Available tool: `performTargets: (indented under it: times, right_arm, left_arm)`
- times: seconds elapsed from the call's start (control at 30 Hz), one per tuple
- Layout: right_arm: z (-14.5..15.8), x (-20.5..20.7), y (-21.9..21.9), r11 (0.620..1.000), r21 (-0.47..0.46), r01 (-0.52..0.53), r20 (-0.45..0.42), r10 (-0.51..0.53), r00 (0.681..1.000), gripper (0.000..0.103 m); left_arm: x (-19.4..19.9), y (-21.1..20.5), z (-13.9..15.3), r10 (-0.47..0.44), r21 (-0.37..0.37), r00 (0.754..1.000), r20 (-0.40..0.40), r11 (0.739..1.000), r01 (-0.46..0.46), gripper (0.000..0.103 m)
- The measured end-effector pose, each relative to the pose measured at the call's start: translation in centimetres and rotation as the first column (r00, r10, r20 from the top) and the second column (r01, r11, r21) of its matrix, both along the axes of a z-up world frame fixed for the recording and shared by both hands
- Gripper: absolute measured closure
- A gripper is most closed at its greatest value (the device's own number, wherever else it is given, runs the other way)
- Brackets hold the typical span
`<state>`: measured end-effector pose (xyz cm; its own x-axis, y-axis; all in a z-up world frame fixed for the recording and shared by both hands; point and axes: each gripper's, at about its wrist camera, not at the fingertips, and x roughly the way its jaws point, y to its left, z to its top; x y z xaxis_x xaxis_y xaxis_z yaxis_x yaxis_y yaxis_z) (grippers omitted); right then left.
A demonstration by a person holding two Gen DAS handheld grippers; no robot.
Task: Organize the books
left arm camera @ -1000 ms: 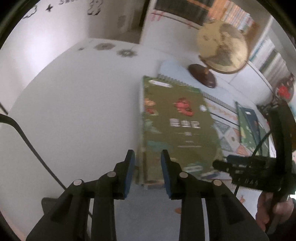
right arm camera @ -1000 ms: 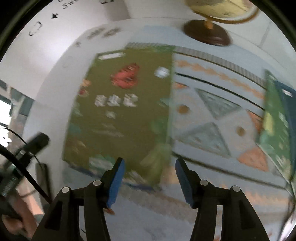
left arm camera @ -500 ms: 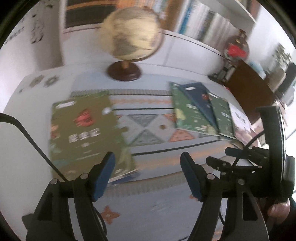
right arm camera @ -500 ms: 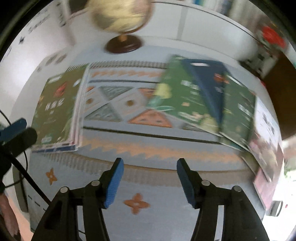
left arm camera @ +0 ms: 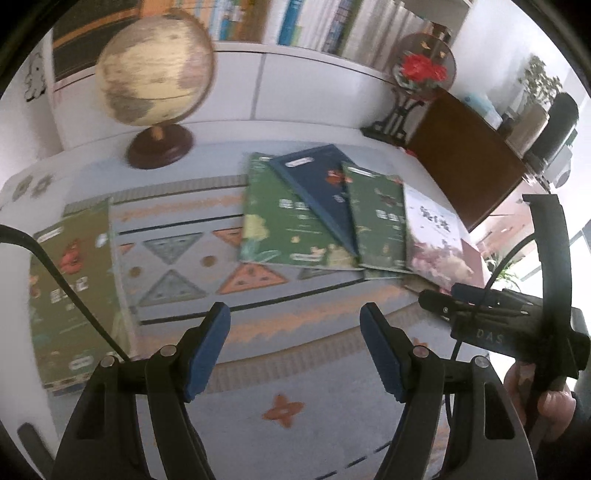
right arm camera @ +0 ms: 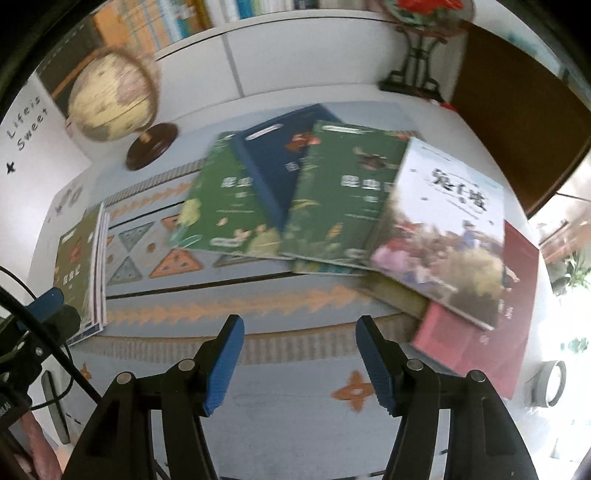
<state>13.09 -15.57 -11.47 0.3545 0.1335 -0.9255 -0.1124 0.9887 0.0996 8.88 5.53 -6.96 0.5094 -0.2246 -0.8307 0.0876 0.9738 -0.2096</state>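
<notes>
Several books lie fanned and overlapping on a patterned mat (left arm camera: 258, 332): a green book (left arm camera: 280, 221) (right arm camera: 221, 206), a dark blue book (left arm camera: 321, 188) (right arm camera: 273, 155), a second green book (left arm camera: 380, 218) (right arm camera: 343, 195), a white picture book (left arm camera: 432, 236) (right arm camera: 443, 229) and a red book (right arm camera: 487, 332) beneath it. An olive-green book (left arm camera: 70, 291) (right arm camera: 77, 258) tops a small stack at the mat's left end. My left gripper (left arm camera: 295, 347) is open above the mat's front, holding nothing. My right gripper (right arm camera: 299, 362) is open too, empty, in front of the fanned books.
A globe (left arm camera: 155, 77) (right arm camera: 110, 99) on a wooden base stands at the back left. A round ornament on a black stand (left arm camera: 421, 70) and a brown board (left arm camera: 465, 162) are at the back right. A bookshelf (left arm camera: 295, 22) runs behind. A black cable (left arm camera: 55, 273) crosses the left.
Both grippers have swung right, away from the olive-green stack, toward the fanned books. The left jaws have spread wide; the right ones widened slightly. The olive-green book stays on the stack.
</notes>
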Motion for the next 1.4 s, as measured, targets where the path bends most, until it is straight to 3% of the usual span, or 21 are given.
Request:
performTargets:
  times: [0.4, 0.67, 0.73, 0.83, 0.97, 1.13, 1.4]
  right_arm:
    - [-0.9, 2.3, -7.9, 0.998, 0.048, 0.031, -0.029, -0.029, 0.999, 0.042]
    - [0.7, 3.8, -11.2, 0.999, 0.050, 0.016, 0.050, -0.019, 0.999, 0.042]
    - [1.0, 4.4, -12.0, 0.998, 0.054, 0.019, 0.073, -0.023, 0.997, 0.042]
    - [1.0, 5.6, -13.1, 0.998, 0.053, 0.033, 0.089, -0.037, 0.995, 0.041]
    - [0.3, 7.1, -15.1, 0.995, 0.061, 0.084, 0.082, -0.089, 0.993, 0.041]
    - [-2.5, 9.0, -18.0, 0.988, 0.089, 0.125, -0.012, -0.125, 0.992, 0.038]
    - [-4.5, 10.0, -21.1, 0.976, 0.070, 0.204, -0.040, -0.202, 0.979, 0.038]
  left_arm:
    - [2.0, -7.1, -1.8, -0.014, -0.008, 0.999, -0.049, 1.000, 0.014, 0.032]
    - [4.1, -10.8, -1.0, -0.042, 0.036, 0.999, -0.010, 0.998, 0.042, 0.032]
    - [4.7, -11.5, -0.7, -0.053, 0.051, 0.999, 0.006, 0.997, 0.052, 0.024]
    - [6.3, -12.8, -0.4, -0.078, 0.055, 0.997, 0.025, 0.996, 0.077, 0.022]
    - [9.4, -15.2, -1.3, -0.177, -0.004, 0.984, -0.004, 0.984, 0.177, 0.022]
    - [13.0, -18.0, -3.9, -0.252, -0.035, 0.966, -0.052, 0.967, 0.251, 0.024]
    - [16.2, -21.1, -7.2, -0.320, -0.097, 0.938, -0.135, 0.946, 0.308, 0.024]
